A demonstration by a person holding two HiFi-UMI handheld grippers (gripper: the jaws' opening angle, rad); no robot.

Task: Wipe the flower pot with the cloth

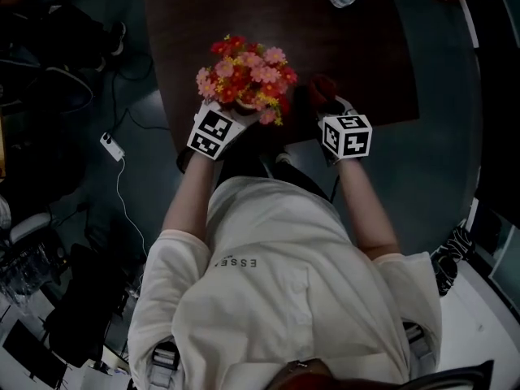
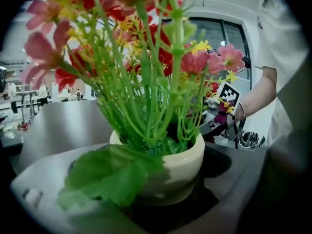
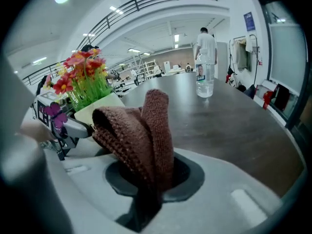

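Two things carry this task, and we find both in hand but not yet brought together; the flower pot (image 2: pixel 183 162), a cream bowl full of green stems under red, pink and yellow flowers (image 1: pixel 244 75), sits at the near edge of the dark table (image 1: pixel 357 63), right in front of us; it lies between the jaws of the left gripper (image 1: pixel 230 119), which stand wide around its wall and, as far as we can judge, press on it from both sides, though a broad green leaf (image 2: pixel 114 172) droops over one jaw and hides that contact; we cannot tell whether the pot rests on the table or is raised off it; just beside it, on our right, the brown knitted cloth (image 3: pixel 141 135) stands up in a thick fold out of the right gripper (image 1: pixel 331 108), whose jaws are closed on its lower part; in the right gripper view the cloth is near the pot yet apart from it, with no part of the fabric touching the cream wall; farther out on the table a water bottle (image 3: pixel 205 79) stands well away and plays no part; we judge, then, that the fetching of cloth and pot is done and the wiping itself is all to come: the cloth has to meet the pot's side and travel round it, rim included; the wall shows no dirt that we can make out, so we cannot say how much rubbing it needs.
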